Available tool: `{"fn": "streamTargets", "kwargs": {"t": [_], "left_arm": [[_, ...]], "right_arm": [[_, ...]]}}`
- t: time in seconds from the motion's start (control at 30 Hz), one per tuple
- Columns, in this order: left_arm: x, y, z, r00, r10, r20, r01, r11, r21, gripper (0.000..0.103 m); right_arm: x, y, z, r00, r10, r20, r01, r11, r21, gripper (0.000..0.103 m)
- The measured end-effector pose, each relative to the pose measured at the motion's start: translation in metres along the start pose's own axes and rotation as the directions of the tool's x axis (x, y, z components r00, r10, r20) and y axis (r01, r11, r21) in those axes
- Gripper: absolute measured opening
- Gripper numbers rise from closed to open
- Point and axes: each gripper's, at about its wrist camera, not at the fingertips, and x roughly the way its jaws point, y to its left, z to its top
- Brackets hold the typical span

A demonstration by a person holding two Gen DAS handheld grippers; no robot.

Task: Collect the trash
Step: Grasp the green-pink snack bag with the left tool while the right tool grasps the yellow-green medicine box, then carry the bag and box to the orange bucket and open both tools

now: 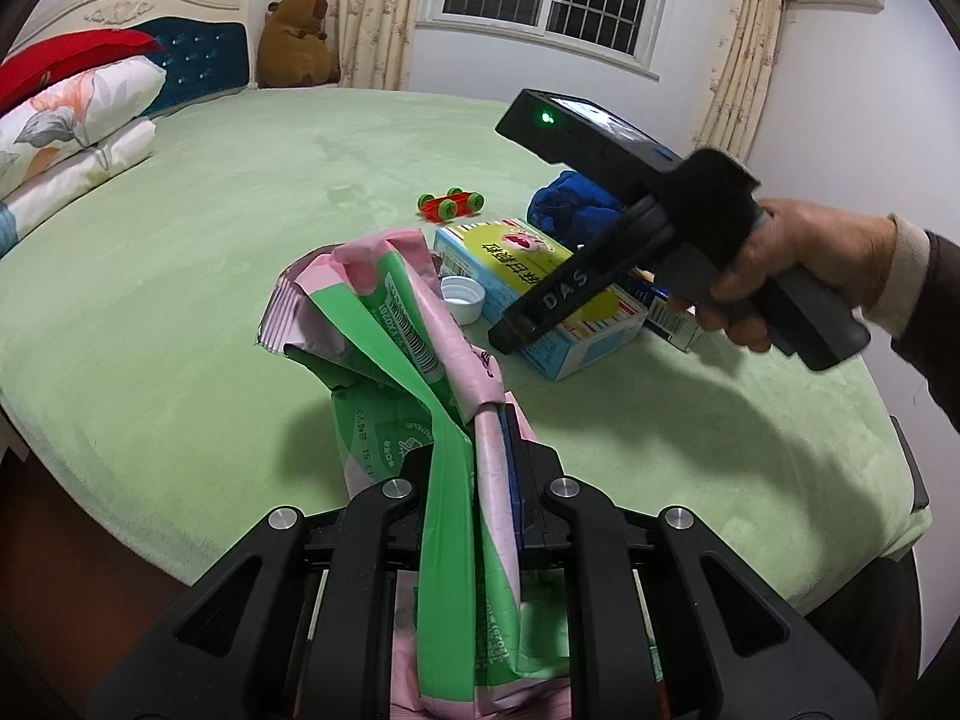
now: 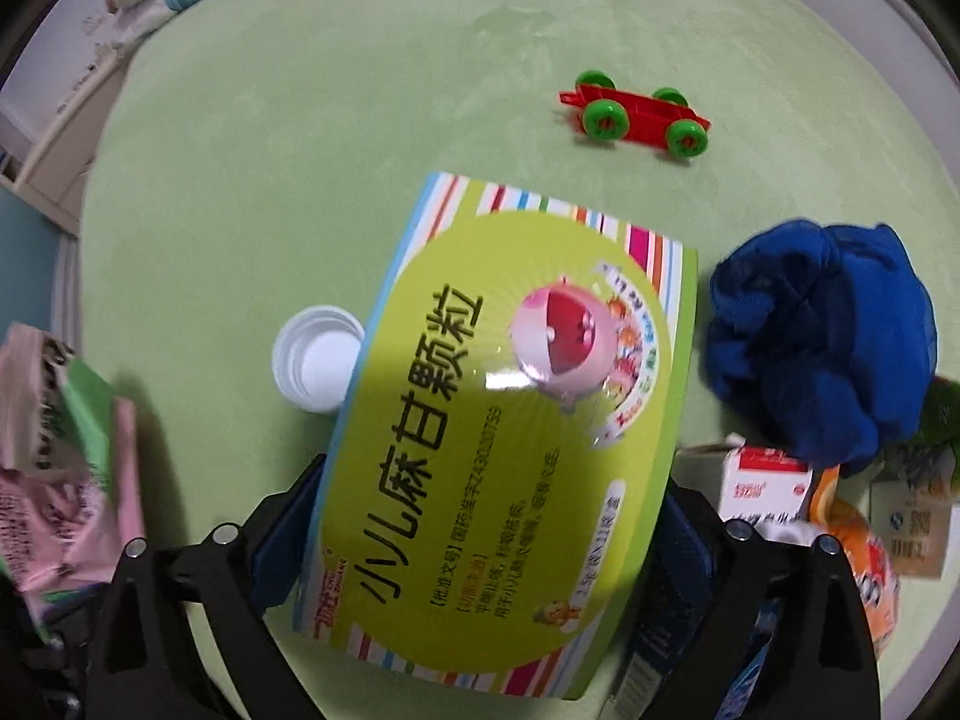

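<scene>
Over green bedding, left tongs (image 1: 480,456) pinch a pink-green wrapper (image 1: 384,312); right tongs (image 2: 486,516), angled downward, straddle a medicine box (image 2: 504,420).

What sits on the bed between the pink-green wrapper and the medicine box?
A white bottle cap, open side up, touching the medicine box and apart from the wrapper; the right wrist view shows it best.

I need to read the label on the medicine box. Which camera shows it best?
The right wrist view: the medicine box fills the middle of the picture, printed top facing the camera, between the right gripper's fingers. In the left wrist view the box is small, and the right gripper crosses in front of it.
</scene>
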Motion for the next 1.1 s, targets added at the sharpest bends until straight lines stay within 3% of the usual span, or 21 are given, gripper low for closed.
{"fn": "streamTargets", "kwargs": {"t": [0.17,0.37,0.5,0.77,1.1], "left_arm": [[-0.005,0.001,-0.003,1.000,0.015,0.000,-0.015,1.000,-0.008,0.012],[-0.018,-0.009,-0.011,1.000,0.020,0.006,-0.020,1.000,0.010,0.012],[-0.029,-0.019,-0.018,1.000,0.015,0.014,-0.015,0.999,0.029,0.012],[-0.037,-0.035,-0.031,1.000,0.013,-0.005,-0.013,0.998,0.065,0.012],[-0.045,-0.076,-0.059,0.997,-0.070,-0.042,0.075,0.986,0.149,0.012]], "right_arm": [[-0.019,0.003,-0.016,0.998,-0.005,0.062,0.003,0.999,0.041,0.090],[-0.054,0.011,-0.062,0.987,0.044,0.157,-0.055,0.996,0.069,0.089],[-0.069,0.019,-0.104,0.975,0.060,0.213,-0.082,0.992,0.094,0.089],[-0.071,0.033,-0.194,0.952,0.018,0.305,-0.080,0.978,0.191,0.088],[-0.078,0.029,-0.312,0.910,-0.041,0.413,-0.131,0.916,0.380,0.087]]}}
